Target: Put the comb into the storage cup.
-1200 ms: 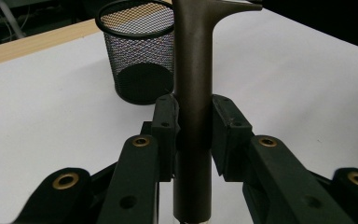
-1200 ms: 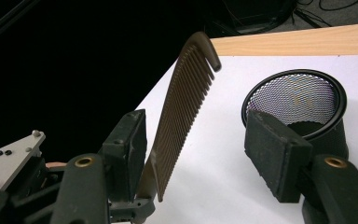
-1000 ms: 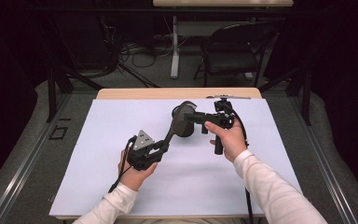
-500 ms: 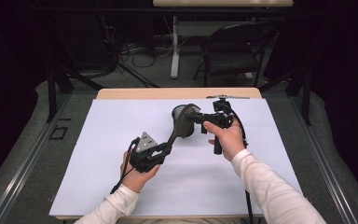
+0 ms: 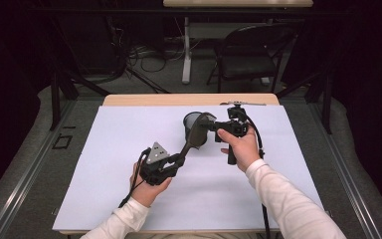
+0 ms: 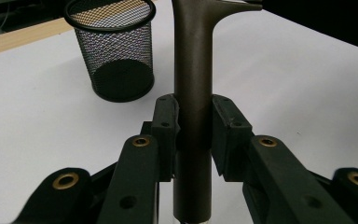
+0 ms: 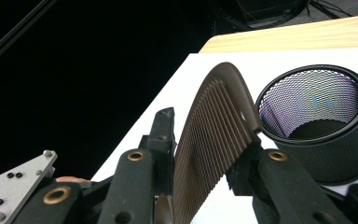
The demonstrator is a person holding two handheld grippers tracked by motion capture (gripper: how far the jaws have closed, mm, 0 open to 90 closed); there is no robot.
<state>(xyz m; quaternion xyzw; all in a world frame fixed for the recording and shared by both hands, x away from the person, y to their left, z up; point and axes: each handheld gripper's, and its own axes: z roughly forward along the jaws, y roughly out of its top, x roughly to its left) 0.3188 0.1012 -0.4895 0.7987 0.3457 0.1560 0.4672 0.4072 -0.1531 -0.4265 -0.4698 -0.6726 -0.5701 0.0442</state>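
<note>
Left gripper view first: left gripper (image 6: pixel 193 126) clamped on the handle of a brown comb (image 6: pixel 192 84), pads pressing both sides of the shaft, which runs straight up between the jaws and away from the camera. Just beyond the jaw tips and off to their left, a black mesh cup (image 6: pixel 112 51) standing upright on the white table cover (image 6: pixel 298 79), mouth open to the top, apart from the comb.

Over to the right gripper view: right gripper (image 7: pixel 205 140) with the comb's toothed end (image 7: pixel 214 126) between its jaws, jaws just been closing in. Teeth fanning up and curving over past the tips; right-hand pad up against the comb's spine, left-hand pad close by the teeth, contact there hard to call. Mesh cup (image 7: pixel 321 126) just ahead and to the right of the jaws, beside the comb's tip. Grey plate of the left gripper poking in low at the left.

High view now: comb (image 5: pixel 195 135) slung in the air between the two grippers, handle end down at the left gripper (image 5: pixel 179 158), toothed end up at the right gripper (image 5: pixel 214 128). Mesh cup (image 5: pixel 191 119) right behind the comb's head, just off the right gripper's tips. Left hand (image 5: pixel 146 186) low near the table's front, right hand (image 5: pixel 238 147) further in. Wooden table edge (image 5: pixel 144 99) at the far side.
</note>
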